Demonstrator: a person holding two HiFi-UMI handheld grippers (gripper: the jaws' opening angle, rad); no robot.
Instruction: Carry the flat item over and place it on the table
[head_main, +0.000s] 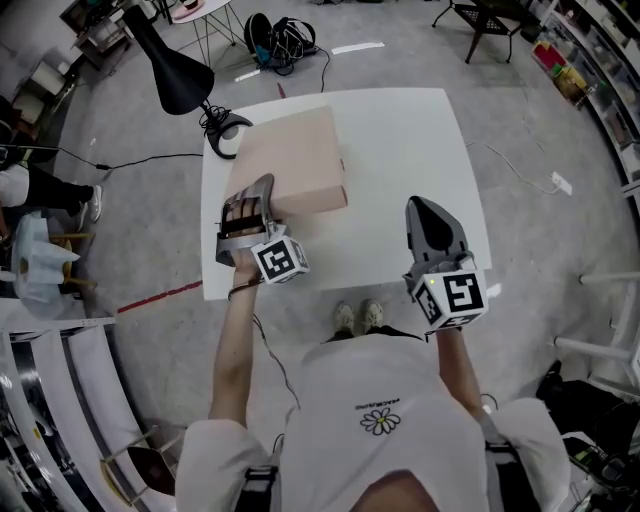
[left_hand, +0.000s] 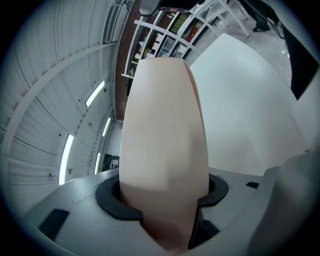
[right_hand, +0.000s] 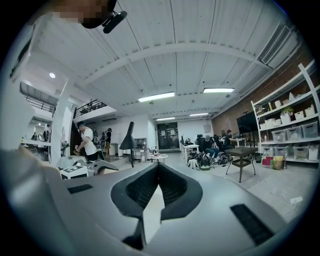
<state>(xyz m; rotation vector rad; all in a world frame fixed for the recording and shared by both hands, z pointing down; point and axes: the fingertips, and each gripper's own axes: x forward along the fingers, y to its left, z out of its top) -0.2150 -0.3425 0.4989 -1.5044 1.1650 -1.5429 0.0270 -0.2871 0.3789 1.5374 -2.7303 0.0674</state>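
The left gripper (head_main: 262, 192) is clamped on the near left corner of the flat pink box (head_main: 295, 160), which is over the far left part of the white tabletop (head_main: 400, 150), its far corner near the black lamp (head_main: 175, 65), while the right gripper (head_main: 422, 205), closed and holding nothing, is over the near right edge.

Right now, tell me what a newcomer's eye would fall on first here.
The pale pink flat item, clamped in the left gripper over the white table's left side. Next, the right gripper, shut and empty, at the table's near right edge, and a black lamp at its far left corner.
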